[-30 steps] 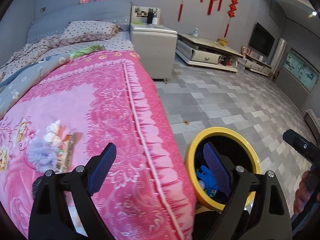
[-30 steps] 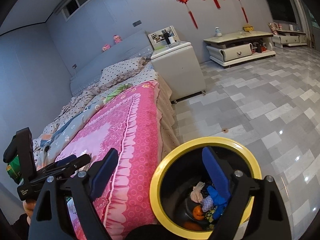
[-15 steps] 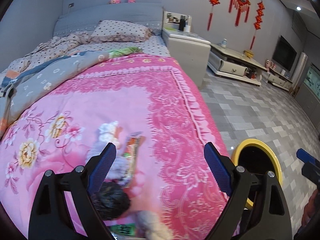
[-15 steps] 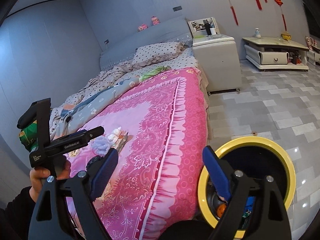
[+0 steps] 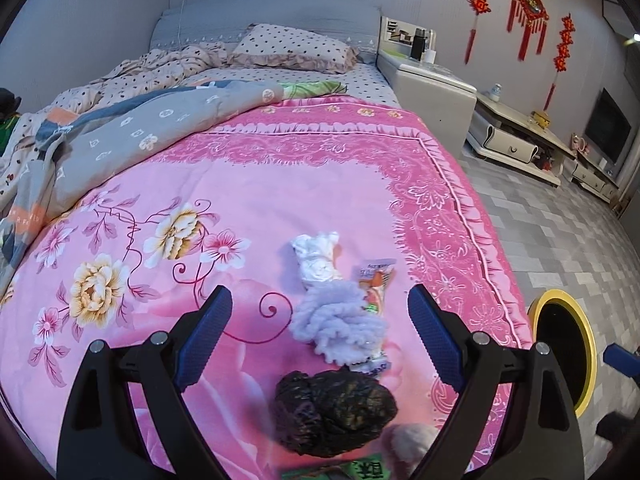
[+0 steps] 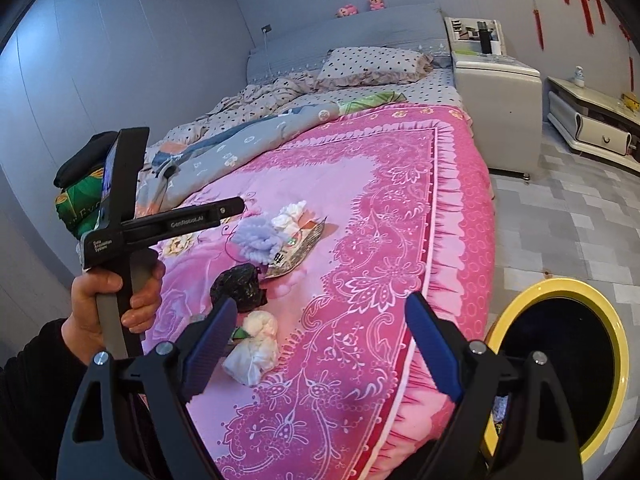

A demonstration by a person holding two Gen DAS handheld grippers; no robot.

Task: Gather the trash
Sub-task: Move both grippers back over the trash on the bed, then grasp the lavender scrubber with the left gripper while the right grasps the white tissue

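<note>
Over the pink floral bedspread, the left gripper stands spread wide and empty, touching nothing. Between and just beyond its blue pads lie one lilac yarn bundle, one white crumpled wad, one orange snack wrapper and one crumpled black plastic bag. The right gripper is equally spread and empty, with one white tissue bundle beside its left pad. One yellow-rimmed black bin sits right of it. A second ago both grippers framed that bin; now they face the bed.
</note>
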